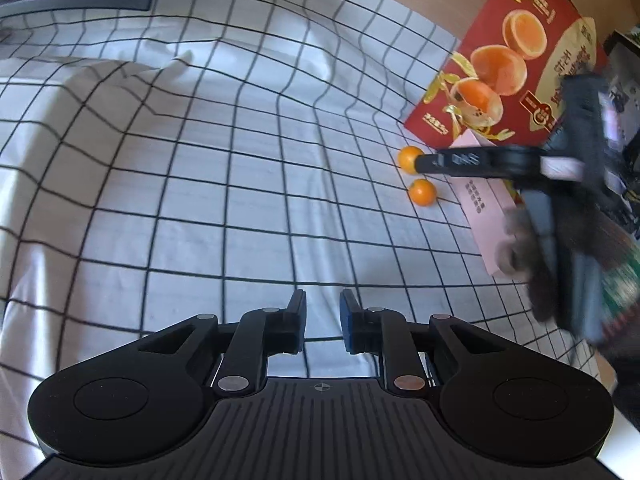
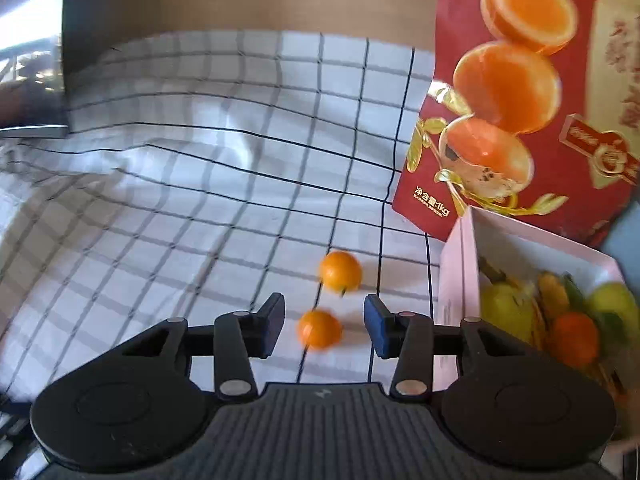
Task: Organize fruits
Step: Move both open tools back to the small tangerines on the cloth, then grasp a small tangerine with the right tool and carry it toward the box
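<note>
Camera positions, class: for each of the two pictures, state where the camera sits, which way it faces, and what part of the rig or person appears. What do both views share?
Left wrist: sits on the left claw, facing down over the checked cloth; own fingers shut and empty, the right claw at right.
Right wrist: sits on the right claw, facing the near orange; own fingers open around it.
Shared: both oranges, far orange, red box, pink box, cloth.

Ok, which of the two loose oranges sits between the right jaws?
The nearer orange, lying on the checked cloth; the other orange lies beyond the fingertips.
</note>
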Tool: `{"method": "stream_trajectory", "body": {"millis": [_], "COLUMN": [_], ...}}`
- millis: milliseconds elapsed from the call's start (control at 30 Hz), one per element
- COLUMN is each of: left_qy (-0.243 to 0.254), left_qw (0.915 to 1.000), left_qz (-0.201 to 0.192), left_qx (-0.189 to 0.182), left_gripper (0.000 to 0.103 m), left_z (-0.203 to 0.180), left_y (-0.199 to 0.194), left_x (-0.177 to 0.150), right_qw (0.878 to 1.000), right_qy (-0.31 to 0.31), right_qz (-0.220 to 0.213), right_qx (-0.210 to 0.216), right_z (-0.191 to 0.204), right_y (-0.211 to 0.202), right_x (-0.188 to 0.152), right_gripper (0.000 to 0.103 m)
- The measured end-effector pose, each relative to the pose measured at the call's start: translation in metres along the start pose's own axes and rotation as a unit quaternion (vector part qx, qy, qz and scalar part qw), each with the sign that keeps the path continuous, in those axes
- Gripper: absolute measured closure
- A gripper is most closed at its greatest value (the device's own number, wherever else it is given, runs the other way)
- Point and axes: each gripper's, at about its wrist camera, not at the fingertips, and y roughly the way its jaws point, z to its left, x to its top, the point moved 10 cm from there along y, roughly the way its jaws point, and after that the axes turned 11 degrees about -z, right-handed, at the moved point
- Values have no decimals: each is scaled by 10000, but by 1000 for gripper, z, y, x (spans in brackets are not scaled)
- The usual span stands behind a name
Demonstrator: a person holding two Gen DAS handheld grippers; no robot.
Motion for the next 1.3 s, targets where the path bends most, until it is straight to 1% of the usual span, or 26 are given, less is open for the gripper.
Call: {"method": "stream_trajectory", "body": {"millis": [100,200,233,267,333,367,433,500,567,633,700,767,833,900,1000,1133,1167,1233,1267,1300], "left_qy": [-13,40,59,79,130,163,223,317,420,534,653,739,844,938,1107,1400,1422,1383,1340,1282], "left_qw": [10000,10000,10000,9999,9999,9998,9997,9994,9988,9980,9969,9956,9941,9926,9896,9849,9847,9861,9873,9889], "left_qz": [-10,9,17,31,54,66,96,130,151,149,163,212,308,422,516,424,361,277,249,218], "left_qx": [31,63,68,76,70,59,13,-89,-204,-313,-407,-532,-602,-642,-757,-925,-941,-880,-813,-722], "left_gripper": [82,82,82,82,82,82,82,82,82,82,82,82,82,82,82,82,82,82,82,82], "left_z": [3,4,4,4,3,2,-2,-9,-17,-26,-35,-44,-51,-58,-72,-93,-95,-95,-92,-87], "left_y": [-1,-2,-2,-2,1,2,7,12,19,26,33,40,46,50,56,57,54,52,51,51], "left_x": [2,2,2,3,3,4,4,5,7,11,14,12,7,2,0,8,10,14,16,18], "right_qw": [9995,9991,9991,9993,9994,9995,9993,9984,9969,9963,9961,9962,9961,9962,9974,9978,9979,9981,9985,9987], "right_qy": [204,207,190,161,93,103,152,162,153,106,65,11,-46,49,73,-53,-47,-39,-21,11], "right_qz": [241,362,372,351,324,280,164,128,169,234,322,484,630,679,491,404,356,224,125,19], "right_qx": [-49,-88,-64,-18,9,40,290,518,748,815,817,725,614,538,522,514,542,566,538,512], "right_z": [-8,-10,-9,-8,-5,-2,6,16,25,29,29,29,26,24,24,26,26,23,19,16], "right_y": [32,50,52,52,47,42,22,-4,-33,-59,-79,-95,-103,-110,-117,-118,-121,-126,-129,-132], "right_x": [3,3,3,5,7,9,13,9,-4,-21,-42,-67,-89,-104,-109,-110,-108,-99,-93,-88], "right_gripper": [60,60,62,72,72,72,72,72,72,72,72,71,71,71,71,71,70,60,49,47]}}
